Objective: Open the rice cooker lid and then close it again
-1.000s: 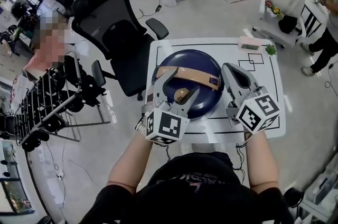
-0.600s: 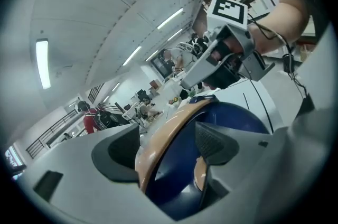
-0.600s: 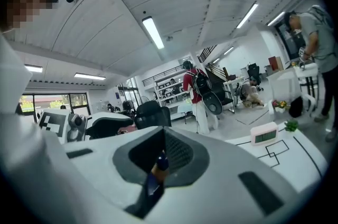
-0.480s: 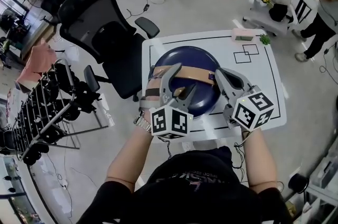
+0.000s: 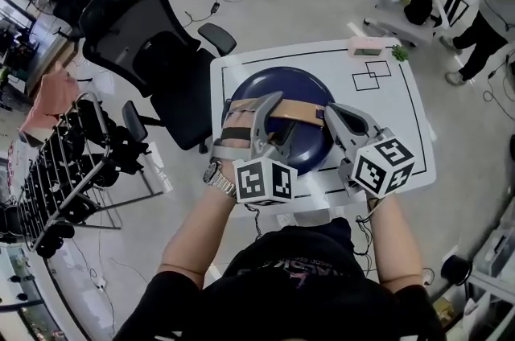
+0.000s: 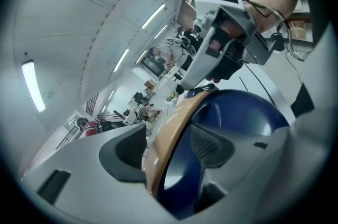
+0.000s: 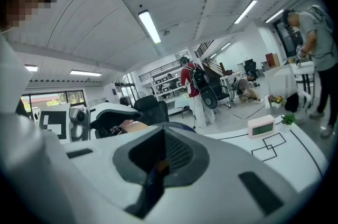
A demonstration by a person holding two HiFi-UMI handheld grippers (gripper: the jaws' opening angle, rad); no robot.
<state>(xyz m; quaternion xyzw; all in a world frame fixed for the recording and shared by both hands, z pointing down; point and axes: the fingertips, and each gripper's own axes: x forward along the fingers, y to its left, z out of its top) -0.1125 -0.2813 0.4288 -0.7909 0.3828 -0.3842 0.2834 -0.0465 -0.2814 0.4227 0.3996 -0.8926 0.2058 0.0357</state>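
Two grippers were at work over a white table [image 5: 406, 140], both held by a person standing at its 6 o'clock edge. On the 9 o'clock half of the table sat the rice cooker [image 5: 282, 84], a dark blue dome with its lid down. A tan handle [image 5: 304, 113] lay flat across the top from 9 to 3 o'clock. The left gripper [image 5: 288, 119] reached in from 6 o'clock with its jaws spread astride that handle, one on each side. The jaws had just been closing in on it, though I saw no firm squeeze on the handle yet. That placement made sense to me, since the handle looked like the easiest part to take hold of for lifting the lid. The right gripper [image 5: 336, 117] had its jaws pressed together on nothing and lay close against the cooker's 4 o'clock flank. I could not tell whether it touched the body. I guessed it was parked there to brace the pot, so the pot would not slide or tip when the lid was pulled. A small pink clock [image 5: 366, 50] stood at the table's 12 o'clock edge, well apart from the cooker. A black office chair [image 5: 133, 34] waited off the 10 o'clock corner. As I judged it, the opening had not begun.
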